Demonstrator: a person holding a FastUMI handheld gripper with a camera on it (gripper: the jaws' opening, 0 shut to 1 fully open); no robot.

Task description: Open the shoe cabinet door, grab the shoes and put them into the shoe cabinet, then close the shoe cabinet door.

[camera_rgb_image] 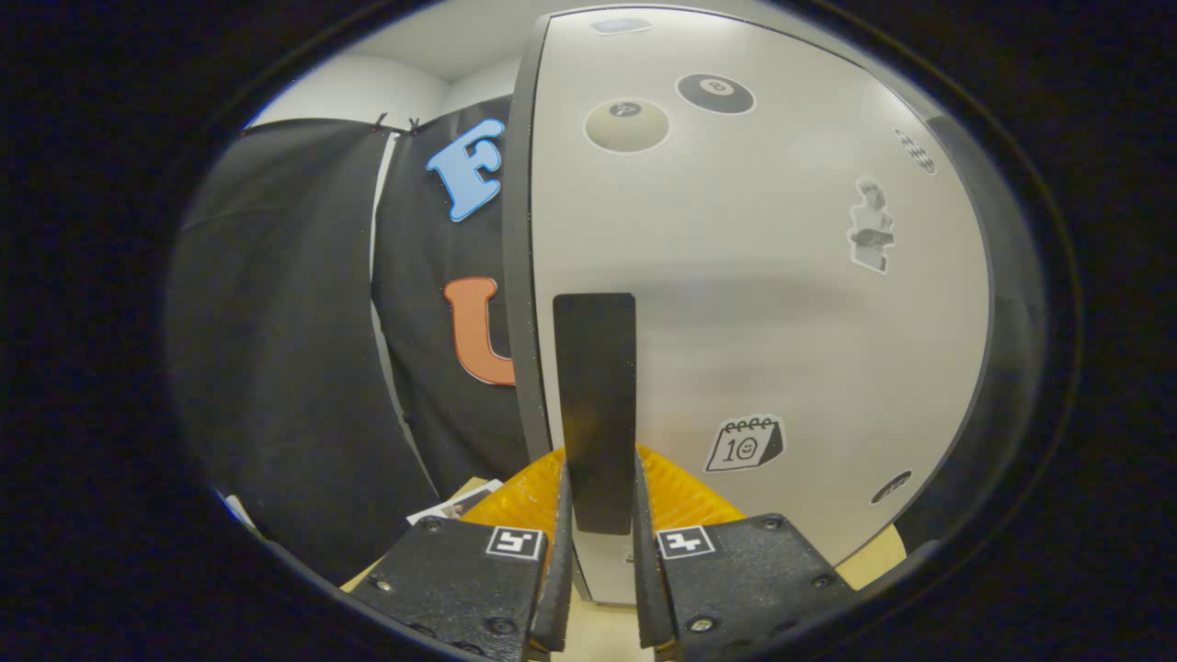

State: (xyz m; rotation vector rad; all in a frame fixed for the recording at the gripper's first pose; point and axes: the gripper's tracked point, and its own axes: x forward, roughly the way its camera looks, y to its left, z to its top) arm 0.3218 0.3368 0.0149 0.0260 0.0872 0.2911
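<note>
Gripper (598, 552) first: we see its two fingers (557, 588) set narrowly on either side of the dark vertical handle (595, 405) of the shoe cabinet door (782, 276), one finger against each flank of the handle's lower part, so we read the gripper as closed on the handle. Each finger block carries a small square marker (515, 542) on its upper face.

We are very near the door, which stands upright and pale grey just ahead of the fingers. Its dark edge (517, 230) runs vertically just beside the handle, on the side toward the booth's black cloth wall (294, 349). From this close we cannot tell whether the door sits flush with the cabinet or slightly ajar, and we cannot see inside the cabinet, so we cannot say what it holds.

On the door face we see several stickers: two round ball stickers (627, 125) near the top, a small figure sticker (871, 226) toward the far side, and a calendar sticker (745, 444) low down, near the handle.

Behind the fingers, at the foot of the door, we see a ribbed orange-yellow object (680, 496); we cannot tell what it is. Under the gripper lies a light wooden surface (598, 634), and a small printed card (455, 504) rests on it beside the cloth wall.
</note>
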